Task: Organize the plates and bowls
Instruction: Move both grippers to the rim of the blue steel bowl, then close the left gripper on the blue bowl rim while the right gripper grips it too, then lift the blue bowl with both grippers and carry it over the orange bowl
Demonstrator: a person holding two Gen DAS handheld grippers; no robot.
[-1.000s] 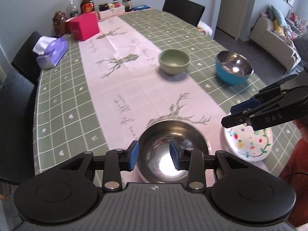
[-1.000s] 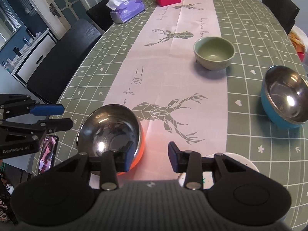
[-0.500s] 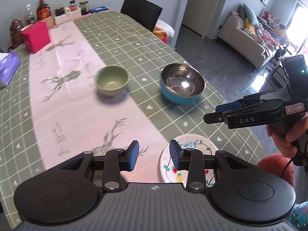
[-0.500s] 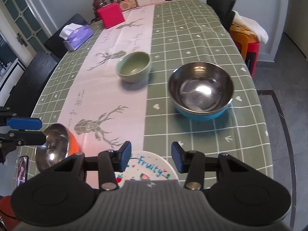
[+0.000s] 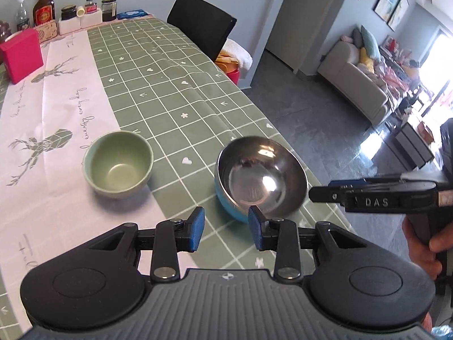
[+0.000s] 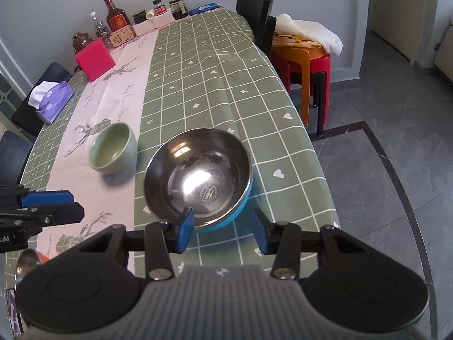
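R gripper (image 6: 223, 231): jaws spread wide, nothing between them. L pad (image 6: 187, 226) sits in front of the near rim of the steel bowl (image 6: 198, 178); can't tell if it touches. R pad is clear of the bowl, over the cloth (image 6: 215, 65).

L gripper (image 5: 225, 228): jaws apart at a moderate gap, empty, hovering over the cloth just short of the steel bowl (image 5: 262, 175). From the R cam, L gripper (image 6: 76, 206) shows side-on at the left edge; tips look nearly together from there, so the gap is judged from its own cam.

Steel bowl: blue outer wall, shiny inside, stamp at the bottom. Upright, mouth up, no long axis (round). Stands on the green check part of the cloth, near the table's R edge.

Green bowl (image 6: 113, 148): upright, mouth up, empty inside. Sits to the left of the steel bowl, apart from it, on the seam between the pink runner (image 5: 51, 90) and green check.

Orange bowl (image 6: 29, 260): only a sliver seen at the low left of the R cam, steel inside, mostly hidden by the gripper body.

Far: tissue pack (image 6: 53, 100) at the L table edge, red box (image 6: 94, 59) on the runner, then bottles and jars (image 6: 116, 19) along the far end by the wall. Black chair (image 5: 201, 24) at the far R side. Stacked stools (image 6: 308, 65) w/ white towel beyond the table.
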